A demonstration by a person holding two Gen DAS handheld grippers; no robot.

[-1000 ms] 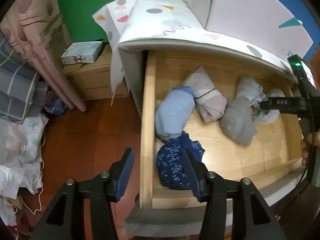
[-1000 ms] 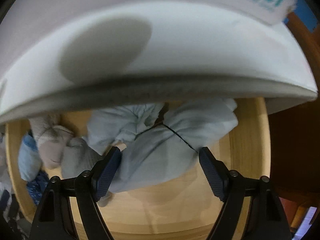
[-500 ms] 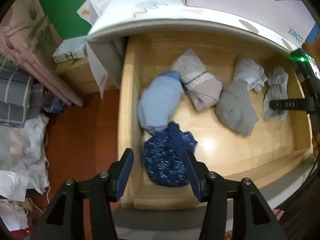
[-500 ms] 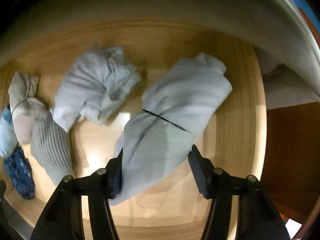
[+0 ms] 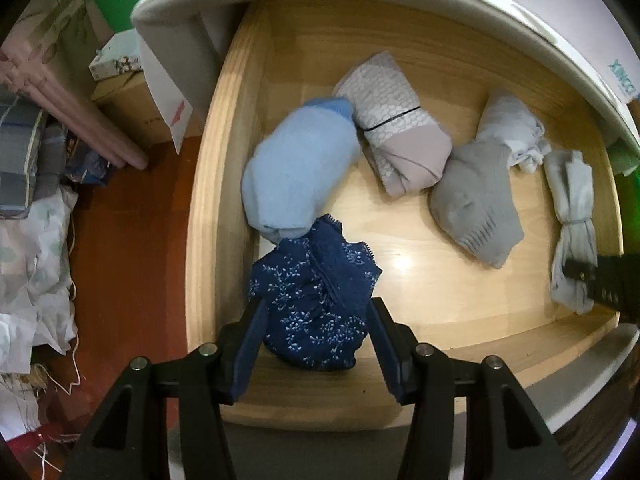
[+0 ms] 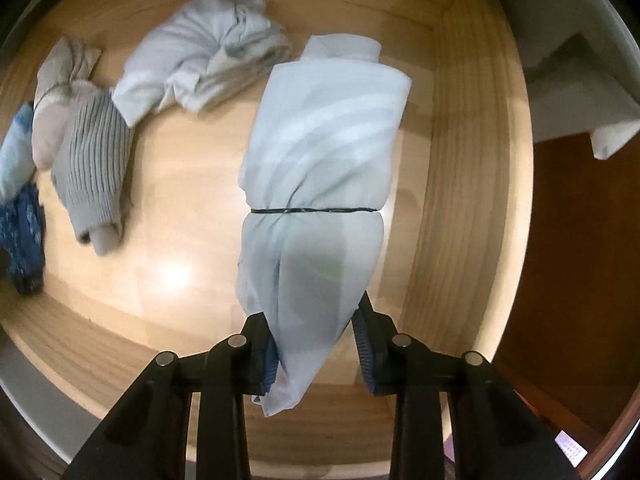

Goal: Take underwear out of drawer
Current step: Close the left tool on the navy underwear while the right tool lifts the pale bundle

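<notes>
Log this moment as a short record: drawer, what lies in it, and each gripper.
drawer: wooden drawer, pulled open
contents: navy floral underwear, light blue roll, pink-and-white banded roll, grey ribbed roll, crumpled pale garment, pale banded bundle
left gripper: jaws apart, either side of the navy floral underwear, not pressing on it
right gripper: jaws closing, pinching the near end of the pale banded bundle
</notes>
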